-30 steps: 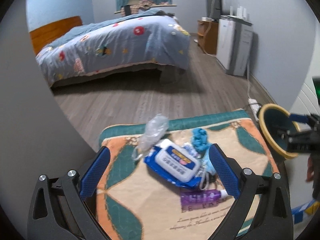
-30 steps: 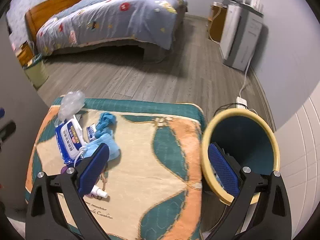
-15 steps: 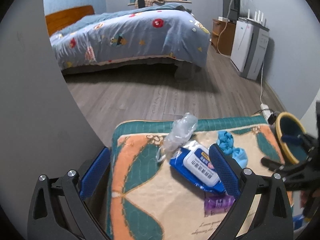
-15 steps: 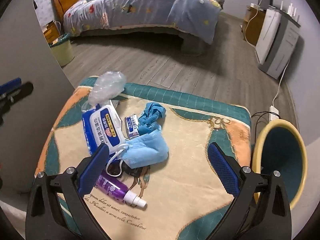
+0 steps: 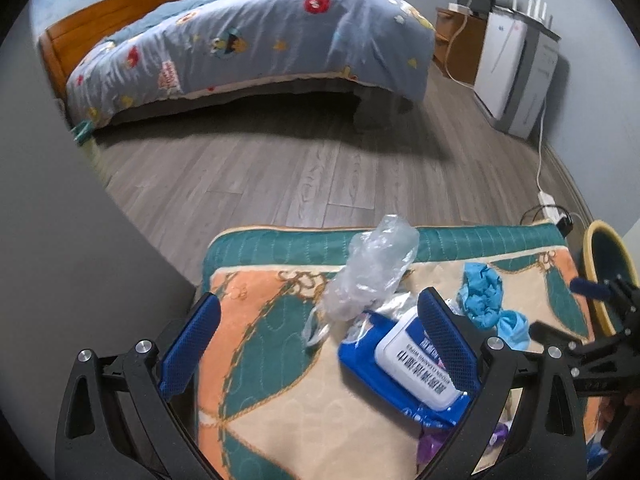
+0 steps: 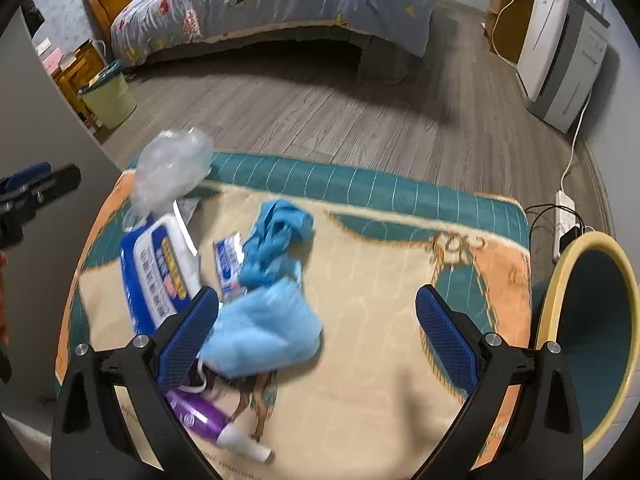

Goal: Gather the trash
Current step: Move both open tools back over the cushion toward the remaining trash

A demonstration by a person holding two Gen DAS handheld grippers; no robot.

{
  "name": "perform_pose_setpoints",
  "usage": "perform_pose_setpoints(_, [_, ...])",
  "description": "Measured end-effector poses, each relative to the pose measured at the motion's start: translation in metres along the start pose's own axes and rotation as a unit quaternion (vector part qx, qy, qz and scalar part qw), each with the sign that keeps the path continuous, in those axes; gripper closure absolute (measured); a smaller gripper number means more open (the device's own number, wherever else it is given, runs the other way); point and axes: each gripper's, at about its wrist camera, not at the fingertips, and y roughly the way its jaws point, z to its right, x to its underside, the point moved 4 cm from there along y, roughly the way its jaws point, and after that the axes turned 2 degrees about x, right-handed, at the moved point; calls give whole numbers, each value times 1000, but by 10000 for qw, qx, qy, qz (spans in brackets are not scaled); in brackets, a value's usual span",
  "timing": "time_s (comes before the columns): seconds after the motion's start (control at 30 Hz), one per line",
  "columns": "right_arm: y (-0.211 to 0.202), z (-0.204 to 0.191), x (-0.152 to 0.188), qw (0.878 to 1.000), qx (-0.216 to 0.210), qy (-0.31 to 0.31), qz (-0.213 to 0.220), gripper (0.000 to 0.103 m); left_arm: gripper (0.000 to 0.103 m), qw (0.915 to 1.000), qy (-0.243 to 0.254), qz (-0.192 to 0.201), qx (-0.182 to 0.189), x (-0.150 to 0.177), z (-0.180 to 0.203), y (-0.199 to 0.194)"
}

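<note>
Blue face mask (image 6: 262,330) lay lower-centre-left of the right wrist frame on the mat (image 6: 380,280), touching the right gripper's (image 6: 316,336) left finger; jaws wide apart, empty. Right was nearer. Left gripper (image 5: 320,340) also spread, empty, over the wipes pack (image 5: 404,364). Bin (image 6: 560,308) far right.

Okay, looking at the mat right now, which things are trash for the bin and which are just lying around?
Likely trash for the bin:
crumpled clear plastic bag
blue face mask
wadded blue glove
small blue-and-white wrapper

Probably just lying there:
wet wipes pack
purple spray bottle
power strip on the floor
</note>
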Motion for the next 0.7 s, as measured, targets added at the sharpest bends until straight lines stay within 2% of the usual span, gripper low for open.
perform_pose_setpoints(0.2, [12,0,-16,9999,23,150,78,6,5,9998,205,-76,35,-6,14,20])
perform_pose_setpoints(0.33, [23,-10,-19,9998,145,-136,53,8,5,9997,195,-118,66,-10,14,31])
perform_pose_setpoints(0.5, [41,-17,-18,9991,68,-390,-149,28,6,9989,-170,-230,375,-14,6,43])
perform_pose_setpoints(0.7, [52,-20,-22,9990,-208,-338,-218,36,7,9975,-292,-413,503,-14,8,59])
